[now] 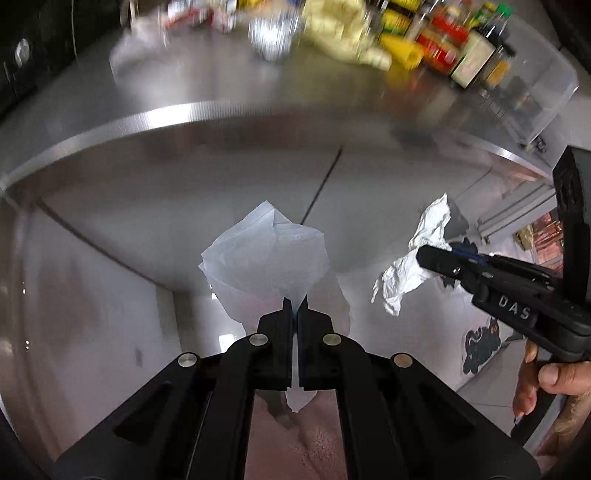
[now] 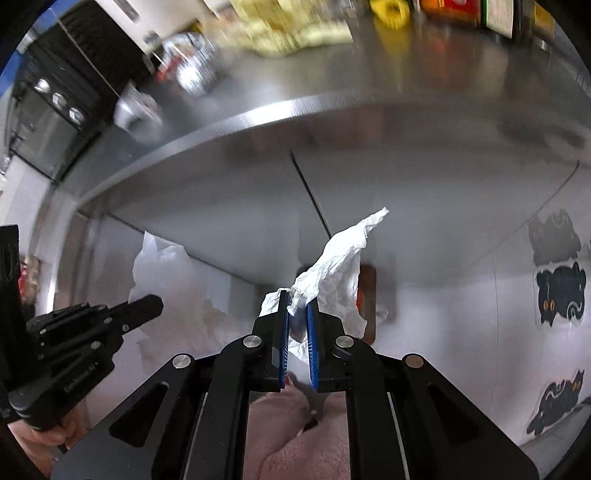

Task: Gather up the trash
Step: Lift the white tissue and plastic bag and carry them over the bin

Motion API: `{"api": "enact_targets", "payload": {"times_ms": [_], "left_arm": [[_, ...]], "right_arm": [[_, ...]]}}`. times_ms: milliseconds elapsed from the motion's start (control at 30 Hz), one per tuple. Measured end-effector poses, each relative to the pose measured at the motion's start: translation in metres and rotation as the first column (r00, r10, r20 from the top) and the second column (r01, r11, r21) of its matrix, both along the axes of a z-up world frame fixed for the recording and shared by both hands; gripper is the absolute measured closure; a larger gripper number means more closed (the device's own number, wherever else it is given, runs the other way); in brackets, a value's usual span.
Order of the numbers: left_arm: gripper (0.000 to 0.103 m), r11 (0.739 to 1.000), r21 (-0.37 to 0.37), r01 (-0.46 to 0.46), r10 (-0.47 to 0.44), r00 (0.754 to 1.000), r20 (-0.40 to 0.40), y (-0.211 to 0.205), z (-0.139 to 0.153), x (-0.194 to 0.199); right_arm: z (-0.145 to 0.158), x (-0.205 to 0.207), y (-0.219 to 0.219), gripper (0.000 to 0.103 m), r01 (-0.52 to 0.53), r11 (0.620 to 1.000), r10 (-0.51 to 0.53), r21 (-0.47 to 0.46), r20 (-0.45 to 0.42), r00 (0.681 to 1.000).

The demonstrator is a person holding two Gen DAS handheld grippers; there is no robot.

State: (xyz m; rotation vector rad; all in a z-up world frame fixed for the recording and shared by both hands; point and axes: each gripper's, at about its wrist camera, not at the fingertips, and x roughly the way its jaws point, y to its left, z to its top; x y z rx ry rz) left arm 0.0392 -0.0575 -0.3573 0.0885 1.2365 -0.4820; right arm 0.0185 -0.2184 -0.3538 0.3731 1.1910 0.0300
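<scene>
My left gripper (image 1: 295, 306) is shut on a thin white plastic bag (image 1: 266, 254), which fans out above the fingertips and hangs below them. It is held in front of the steel counter's face, below the counter edge. My right gripper (image 2: 297, 301) is shut on a crumpled white paper tissue (image 2: 332, 266) that sticks up past its blue pads. In the left wrist view the right gripper (image 1: 430, 258) comes in from the right with the tissue (image 1: 410, 273). In the right wrist view the left gripper (image 2: 155, 301) shows at the left with the bag (image 2: 166, 280).
Above is a steel counter (image 1: 221, 85) with a bright front edge. On it stand blurred spice bottles (image 1: 476, 51), a yellow cloth (image 1: 343, 29), a foil ball (image 1: 273, 33) and a clear box (image 1: 535, 92). Black cat stickers (image 2: 559, 291) mark the floor at the right. A pink rug (image 2: 310, 443) lies below.
</scene>
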Motion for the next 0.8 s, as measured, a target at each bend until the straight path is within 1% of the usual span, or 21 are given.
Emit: {"api": "enact_targets", "payload": {"times_ms": [33,200,300,400,500,667,800], "left_arm": [[0.103,1.000,0.011,-0.002,0.002,1.000,-0.026,-0.001,-0.016,0.000],[0.103,0.999,0.051,0.010,-0.005,0.996,-0.094,-0.010,-0.071,0.001],[0.103,0.998,0.059,0.011,-0.003,0.991,-0.134,-0.016,-0.103,0.006],[0.103,0.998,0.060,0.006,0.005,0.985,-0.171,-0.021,-0.131,0.013],[0.103,0.998,0.055,0.005,0.006,0.979,-0.206,-0.025,-0.150,0.018],[0.103,0.998,0.065,0.019,-0.002,0.969,-0.248,-0.035,-0.180,0.029],[0.103,0.997,0.072,0.034,-0.013,0.963,-0.271,-0.044,-0.193,0.037]], "right_arm": [[-0.010,0.001,0.000,0.093,0.002,1.000,-0.002,0.002,-0.016,1.000],[-0.060,0.010,-0.005,0.093,0.017,1.000,-0.017,0.006,-0.092,0.996],[-0.085,0.018,-0.010,0.093,0.030,0.999,-0.027,0.021,-0.128,0.991],[-0.109,0.028,-0.010,0.093,0.019,0.999,-0.014,0.026,-0.155,0.988],[-0.130,0.038,-0.008,0.093,0.001,1.000,0.004,0.029,-0.172,0.985],[-0.155,0.051,-0.011,0.093,0.018,0.999,-0.010,0.038,-0.207,0.978],[-0.173,0.062,-0.014,0.092,0.026,0.999,-0.014,0.044,-0.250,0.968]]}}
